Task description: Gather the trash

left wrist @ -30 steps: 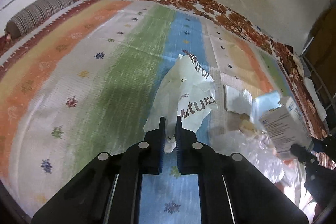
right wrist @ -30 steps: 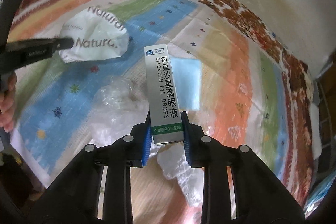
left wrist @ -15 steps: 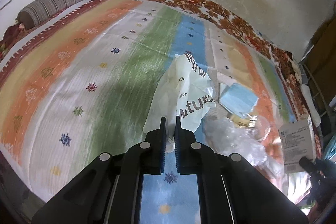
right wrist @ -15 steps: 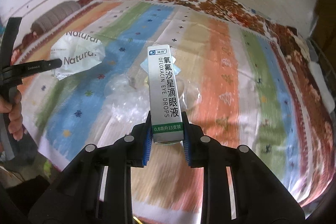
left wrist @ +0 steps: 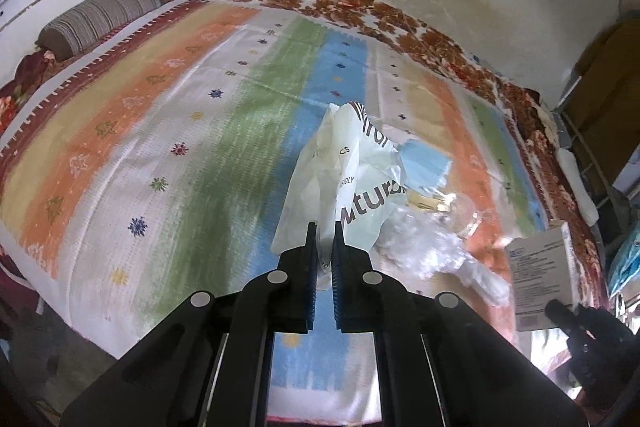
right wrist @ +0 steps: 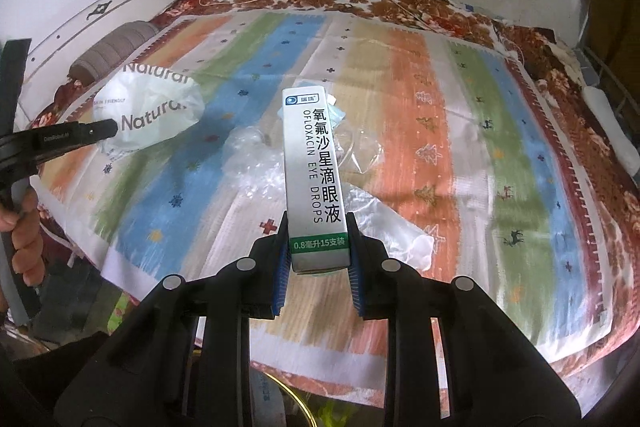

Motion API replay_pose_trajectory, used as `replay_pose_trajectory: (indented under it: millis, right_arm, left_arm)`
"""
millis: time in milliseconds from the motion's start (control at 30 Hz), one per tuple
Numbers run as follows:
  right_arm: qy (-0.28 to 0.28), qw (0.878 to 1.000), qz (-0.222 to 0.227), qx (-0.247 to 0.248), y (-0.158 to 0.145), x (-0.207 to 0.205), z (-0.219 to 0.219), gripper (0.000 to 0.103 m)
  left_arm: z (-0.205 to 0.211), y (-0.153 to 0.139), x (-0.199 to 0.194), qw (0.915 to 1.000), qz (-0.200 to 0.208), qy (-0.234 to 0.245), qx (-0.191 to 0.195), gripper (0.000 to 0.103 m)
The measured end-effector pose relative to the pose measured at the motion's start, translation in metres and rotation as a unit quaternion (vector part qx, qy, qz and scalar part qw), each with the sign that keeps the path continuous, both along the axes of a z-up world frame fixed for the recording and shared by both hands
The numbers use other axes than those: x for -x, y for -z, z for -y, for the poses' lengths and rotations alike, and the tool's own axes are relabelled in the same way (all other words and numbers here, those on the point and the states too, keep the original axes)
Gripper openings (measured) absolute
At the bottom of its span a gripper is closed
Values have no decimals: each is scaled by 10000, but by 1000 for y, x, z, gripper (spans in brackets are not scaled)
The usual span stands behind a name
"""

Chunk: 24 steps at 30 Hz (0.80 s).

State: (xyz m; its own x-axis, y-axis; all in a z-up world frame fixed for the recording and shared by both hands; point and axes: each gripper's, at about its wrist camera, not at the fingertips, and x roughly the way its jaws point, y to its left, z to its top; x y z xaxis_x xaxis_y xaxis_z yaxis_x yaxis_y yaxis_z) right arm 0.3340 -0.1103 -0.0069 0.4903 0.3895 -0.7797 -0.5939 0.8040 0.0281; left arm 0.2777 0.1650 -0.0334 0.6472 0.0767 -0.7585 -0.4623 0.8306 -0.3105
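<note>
While both my claws hang above it, the bed (left wrist: 168, 131) fills most of each view, spread with a blanket in orange, green, blue and white bands. A striped bolster (left wrist: 96, 19) lies at its head against the white headboard. Near the middle of the blanket sits a loose heap of clear plastic wrap (right wrist: 256, 167), with a pale blue packet (left wrist: 424, 167) just beyond it.

My left claw (left wrist: 325, 247) is pinched nearly together on the lower corner of a crumpled white bag (left wrist: 352, 187) printed with dark lettering, and the bag hangs clear of the blanket. From the right wrist I see the same bag out to the left, with fingers (right wrist: 26, 235) of the left hand on the handle.

My right claw (right wrist: 318, 255) is clamped on the bottom end of an eye-drops carton (right wrist: 312, 167), which stands up and away from me above the plastic wrap.
</note>
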Motion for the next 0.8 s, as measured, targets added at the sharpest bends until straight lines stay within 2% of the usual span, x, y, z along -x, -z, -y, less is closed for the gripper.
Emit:
replay_pose_trajectory:
  millis: [233, 400, 533, 800]
  right_arm:
    - [33, 9997, -62, -242, -9, 22, 10, 23]
    - [27, 9993, -78, -357, -18, 39, 20, 23]
    - [19, 9986, -256, -455, -21, 50, 31, 23]
    - [-45, 9986, -162, -501, -31, 75, 45, 23]
  left_arm:
    - [27, -18, 12, 9995, 100, 271, -158, 5]
    - [42, -31, 23, 9988, 252, 417, -99, 5]
    - [56, -39, 35, 9977, 255, 625, -79, 5]
    - [77, -54, 58, 9952, 263, 934, -103, 5]
